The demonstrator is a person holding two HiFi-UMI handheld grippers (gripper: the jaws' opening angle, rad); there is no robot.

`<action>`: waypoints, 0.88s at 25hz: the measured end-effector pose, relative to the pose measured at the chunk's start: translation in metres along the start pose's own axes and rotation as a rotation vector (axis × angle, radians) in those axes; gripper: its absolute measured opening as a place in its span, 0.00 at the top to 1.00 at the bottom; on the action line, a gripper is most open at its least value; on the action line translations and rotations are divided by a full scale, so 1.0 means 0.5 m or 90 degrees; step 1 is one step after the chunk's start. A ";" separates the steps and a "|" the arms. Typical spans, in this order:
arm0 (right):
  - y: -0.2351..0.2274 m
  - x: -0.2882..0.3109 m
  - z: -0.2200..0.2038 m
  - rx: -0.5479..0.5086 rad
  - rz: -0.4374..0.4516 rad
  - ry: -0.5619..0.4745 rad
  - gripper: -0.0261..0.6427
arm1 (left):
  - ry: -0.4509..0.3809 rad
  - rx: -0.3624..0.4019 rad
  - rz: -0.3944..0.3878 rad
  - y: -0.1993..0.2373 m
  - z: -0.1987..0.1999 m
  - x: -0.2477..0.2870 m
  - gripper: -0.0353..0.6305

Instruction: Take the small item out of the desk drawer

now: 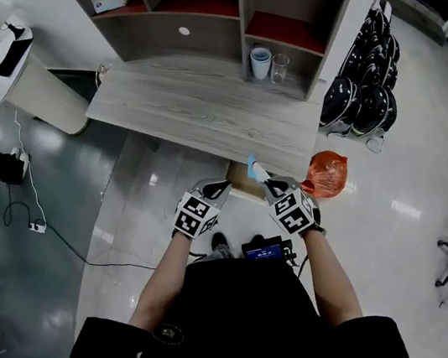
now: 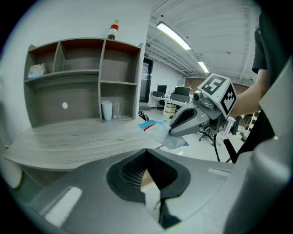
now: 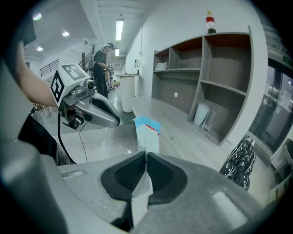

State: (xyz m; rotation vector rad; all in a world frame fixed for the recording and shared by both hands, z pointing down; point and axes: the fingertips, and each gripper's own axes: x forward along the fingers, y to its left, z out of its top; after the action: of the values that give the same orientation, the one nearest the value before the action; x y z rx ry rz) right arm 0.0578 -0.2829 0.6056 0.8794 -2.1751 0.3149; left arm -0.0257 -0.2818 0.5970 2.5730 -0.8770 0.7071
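Note:
My right gripper [image 1: 264,181] is shut on a small white-and-blue packet [image 1: 253,169] with a red mark, held in the air just off the front edge of the grey wooden desk [image 1: 184,112]. In the right gripper view the packet [image 3: 147,132] sticks out upright past the closed jaws [image 3: 146,155]. The tan drawer [image 1: 240,187] stands pulled out under the desk's right end. My left gripper [image 1: 219,185] is close beside it, jaws together and empty. It shows as a shut point in the right gripper view [image 3: 116,122]. From the left gripper view, the packet [image 2: 160,130] hangs from the right gripper [image 2: 173,131].
A shelf hutch stands on the desk with a white cup [image 1: 260,61] and a glass [image 1: 279,67] inside. An orange bag [image 1: 327,172] lies on the floor right of the desk, black helmets [image 1: 368,79] behind it. A cable and power strip [image 1: 33,225] lie at left.

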 end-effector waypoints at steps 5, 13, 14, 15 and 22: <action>-0.001 -0.010 -0.017 -0.001 0.018 -0.003 0.93 | 0.007 -0.015 0.019 -0.023 -0.010 -0.004 0.94; 0.001 -0.029 -0.052 0.027 0.019 -0.014 0.93 | 0.021 -0.024 0.035 -0.066 -0.051 -0.025 0.94; 0.007 -0.033 -0.058 0.031 0.018 -0.015 0.93 | 0.022 -0.023 0.034 -0.071 -0.056 -0.028 0.94; 0.012 -0.038 -0.064 0.035 0.015 -0.015 0.93 | 0.023 -0.022 0.032 -0.076 -0.060 -0.032 0.94; 0.043 -0.065 -0.076 0.064 -0.022 -0.026 0.93 | 0.002 0.000 0.017 -0.089 -0.066 -0.073 0.94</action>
State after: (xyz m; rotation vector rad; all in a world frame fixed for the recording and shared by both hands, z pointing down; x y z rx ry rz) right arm 0.0797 -0.2332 0.6090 0.9858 -2.1941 0.3947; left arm -0.0339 -0.2160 0.5976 2.5638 -0.9117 0.7184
